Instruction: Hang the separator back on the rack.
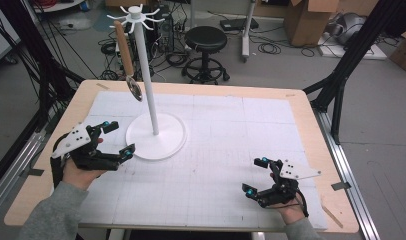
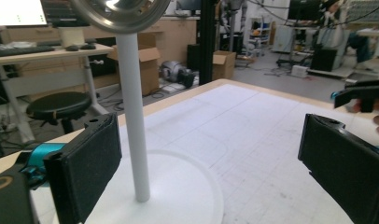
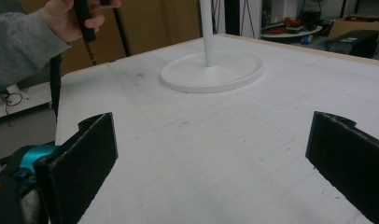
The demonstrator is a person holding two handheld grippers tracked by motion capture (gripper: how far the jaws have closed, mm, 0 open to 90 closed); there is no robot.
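Item: ladle (image 1: 127, 60), wooden handle with a metal bowl, hanging from a hook of the white stand (image 1: 150, 90) at the far left of the table (image 1: 301, 130).
Long axis: running near vertical, handle uppermost, bowl lowest and tilting slightly toward the post.
Position of bowl: hanging clear above the stand's round base, just left of the post in the high view; in the left gripper view the bowl (image 2: 120, 14) is showing at the top edge, directly over the post.
Left gripper (image 1: 115, 139): jaws standing wide apart, holding nothing, hovering just left of the base and pointing toward it.
Right gripper (image 1: 256, 176): jaws likewise spread and empty, resting low over the near right of the table, well apart from the stand.
Bearing of item: lying up and forward of the left gripper; far across the table from the right one.
Nearer hand: the left, by a wide margin.
Judgement: the reach is probably falling to the left gripper, which is needing to rise before closing on the handle.
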